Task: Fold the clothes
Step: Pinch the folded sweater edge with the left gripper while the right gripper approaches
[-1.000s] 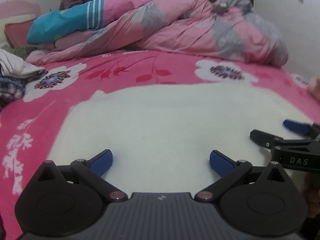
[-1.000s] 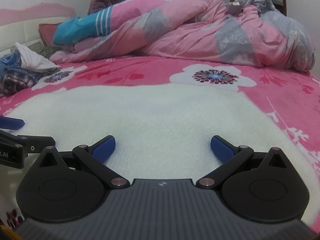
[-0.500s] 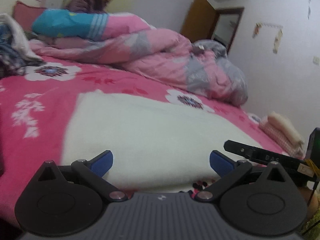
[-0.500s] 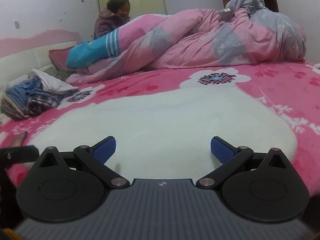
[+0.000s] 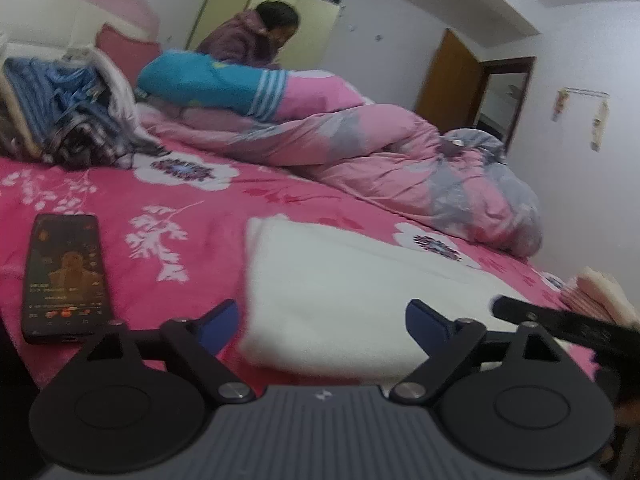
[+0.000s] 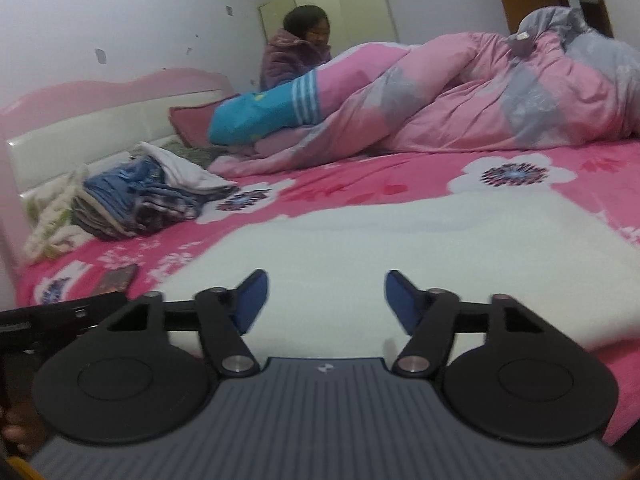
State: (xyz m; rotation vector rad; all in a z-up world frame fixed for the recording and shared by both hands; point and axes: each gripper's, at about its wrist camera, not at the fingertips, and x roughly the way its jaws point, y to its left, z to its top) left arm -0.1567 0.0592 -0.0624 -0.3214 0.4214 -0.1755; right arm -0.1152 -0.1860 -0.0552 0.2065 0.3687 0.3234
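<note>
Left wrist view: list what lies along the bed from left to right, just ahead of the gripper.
Phone → bare stretch of pink flowered bedsheet → white folded garment → right gripper → folded pink and cream pile at the right edge.

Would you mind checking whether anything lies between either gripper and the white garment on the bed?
Nothing visible does. The white garment lies directly ahead of the closing right gripper and left gripper; the phone sits off to the side.
</note>
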